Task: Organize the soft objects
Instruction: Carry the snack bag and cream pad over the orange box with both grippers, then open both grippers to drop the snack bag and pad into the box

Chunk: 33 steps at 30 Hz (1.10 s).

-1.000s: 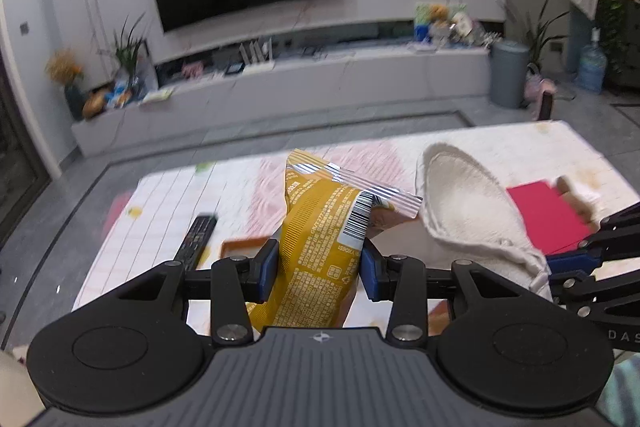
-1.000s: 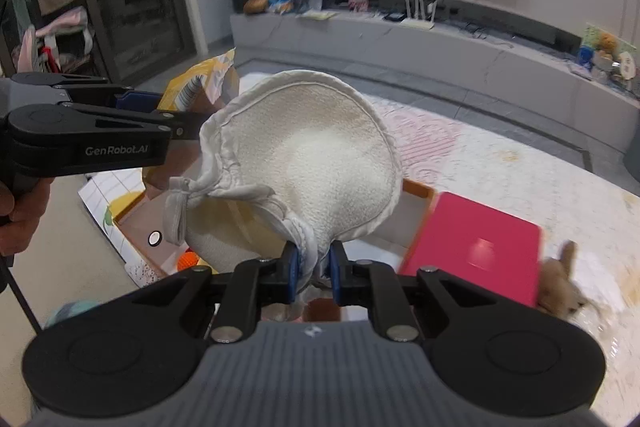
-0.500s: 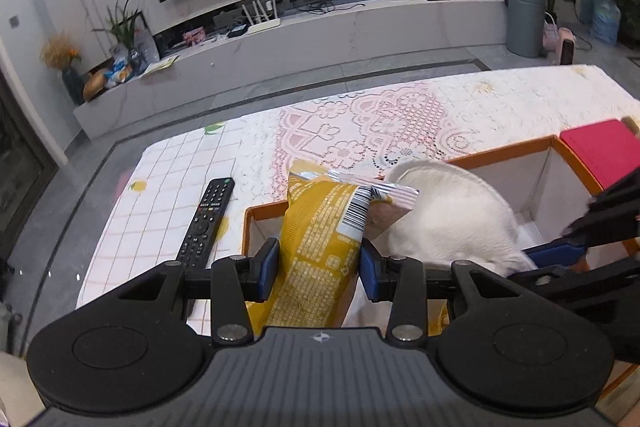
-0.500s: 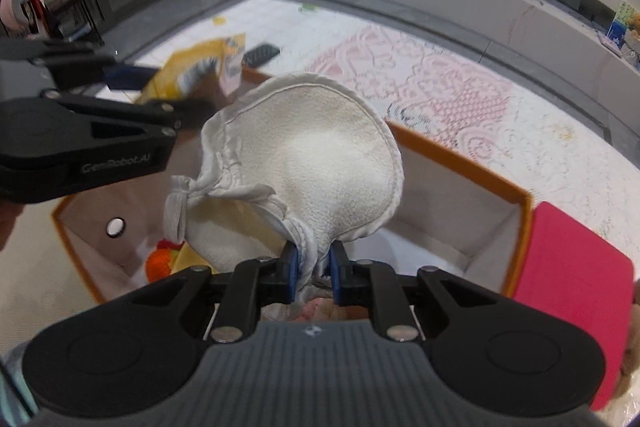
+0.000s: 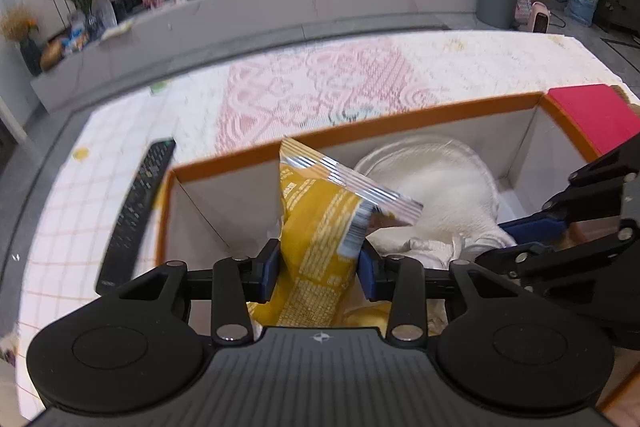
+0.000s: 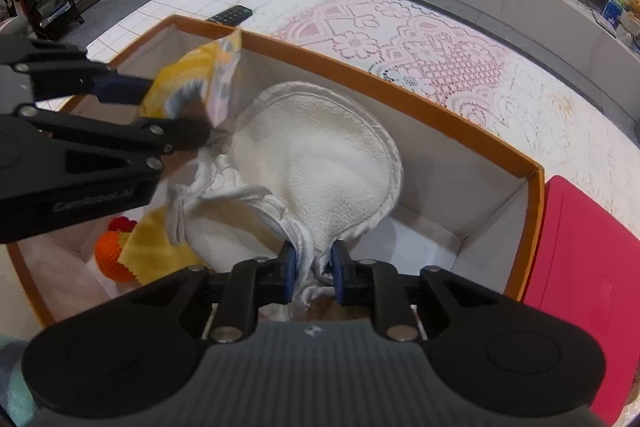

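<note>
My left gripper is shut on a yellow snack bag and holds it inside the left part of an orange-rimmed white box. My right gripper has its pads around the edge of a white cloth pouch, which lies inside the box; the jaws stand slightly wider than before. The right gripper also shows at the right of the left wrist view. The left gripper and bag show at the left of the right wrist view.
A black remote lies left of the box on the tablecloth. A red lid lies right of the box. An orange knitted toy and a yellow cloth lie in the box bottom.
Both grippers have moved down into the box with the bag and the pouch. The pouch now rests on the box floor and the right jaws have parted a little.
</note>
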Available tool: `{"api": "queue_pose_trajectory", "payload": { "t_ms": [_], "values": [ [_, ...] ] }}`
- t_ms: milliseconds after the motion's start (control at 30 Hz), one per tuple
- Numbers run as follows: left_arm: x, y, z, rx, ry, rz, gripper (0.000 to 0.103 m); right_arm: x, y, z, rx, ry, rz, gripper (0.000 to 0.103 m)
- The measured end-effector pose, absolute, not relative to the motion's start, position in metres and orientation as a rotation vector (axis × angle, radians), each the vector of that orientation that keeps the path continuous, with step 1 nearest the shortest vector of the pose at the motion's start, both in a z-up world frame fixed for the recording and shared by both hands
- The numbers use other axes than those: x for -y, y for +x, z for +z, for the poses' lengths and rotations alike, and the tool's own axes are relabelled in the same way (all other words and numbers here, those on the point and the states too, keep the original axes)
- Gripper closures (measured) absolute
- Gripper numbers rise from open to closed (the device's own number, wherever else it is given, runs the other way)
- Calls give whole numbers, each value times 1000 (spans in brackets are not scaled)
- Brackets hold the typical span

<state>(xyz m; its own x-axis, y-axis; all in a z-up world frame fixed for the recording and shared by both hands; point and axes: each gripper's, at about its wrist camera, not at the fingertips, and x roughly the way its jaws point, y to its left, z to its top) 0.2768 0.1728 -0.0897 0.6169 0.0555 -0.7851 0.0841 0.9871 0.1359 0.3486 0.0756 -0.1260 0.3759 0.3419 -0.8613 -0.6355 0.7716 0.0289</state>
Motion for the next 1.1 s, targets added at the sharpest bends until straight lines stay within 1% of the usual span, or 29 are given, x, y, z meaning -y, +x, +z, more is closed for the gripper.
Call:
{"api": "queue_pose_trajectory", "payload": {
  "t_ms": [100, 200, 467, 500, 567, 633, 667, 733, 767, 867, 933, 967, 1100],
  "values": [
    [-175, 281, -97, -934, 159, -3, 59, -76, 350, -128, -1013, -335, 634, 84],
    [-176, 282, -102, -962, 161, -2, 63, -77, 352, -129, -1015, -336, 637, 83],
    [-178, 281, -106, -1015, 136, 0, 61, -79, 349, -130, -1020, -375, 635, 73],
    [-177, 281, -105, -1015, 141, 0, 57, -79, 349, -129, -1014, -378, 633, 70],
    [-174, 280, -102, -1015, 160, -1, 51, -77, 346, -125, -1005, -385, 630, 67],
    [-170, 278, -98, -1012, 171, -13, 49, -75, 344, -120, -1002, -382, 635, 63],
    [-169, 276, -95, -1006, 178, -10, 49, -74, 343, -117, -997, -379, 637, 58],
    [-166, 274, -90, -993, 191, -1, 43, -72, 339, -110, -983, -377, 638, 53],
    [-166, 273, -87, -985, 192, 2, 42, -72, 336, -106, -974, -379, 639, 49],
    [-166, 265, -75, -959, 182, 7, 41, -67, 328, -94, -943, -396, 637, 48],
    [-165, 259, -67, -937, 175, 16, 41, -62, 321, -84, -919, -394, 637, 45],
    [-165, 255, -63, -922, 168, 23, 41, -59, 318, -79, -907, -389, 636, 42],
    [-159, 235, -42, -824, 110, 45, 41, -41, 300, -57, -844, -347, 629, 40]
  ]
}}
